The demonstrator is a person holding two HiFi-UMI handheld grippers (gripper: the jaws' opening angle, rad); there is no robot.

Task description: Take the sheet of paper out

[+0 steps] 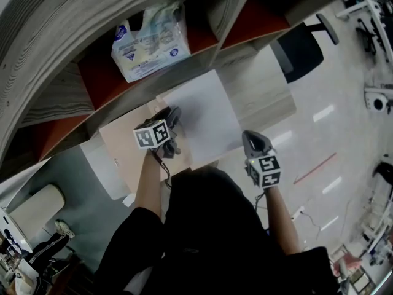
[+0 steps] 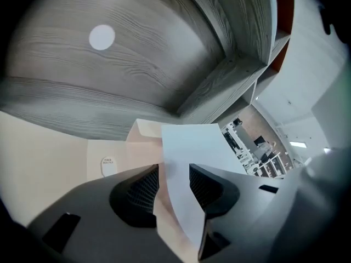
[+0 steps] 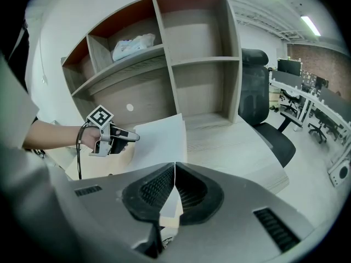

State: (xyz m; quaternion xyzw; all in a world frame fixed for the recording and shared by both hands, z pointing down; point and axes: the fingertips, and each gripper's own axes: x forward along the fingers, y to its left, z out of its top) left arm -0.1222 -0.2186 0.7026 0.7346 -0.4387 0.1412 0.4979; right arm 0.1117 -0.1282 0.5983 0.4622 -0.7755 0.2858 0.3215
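Right gripper view: the sheet is pinched by the right hand-held gripper; the left hand-held gripper is spread wide astride it; mid-extraction, a steady pull is judged needed.

I see white sheet between left claw's black pads; tan envelope below; grey woodgrain shelf ahead

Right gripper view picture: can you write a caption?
Right hand-held gripper pinches the sheet of paper while the left hand-held gripper stands open.
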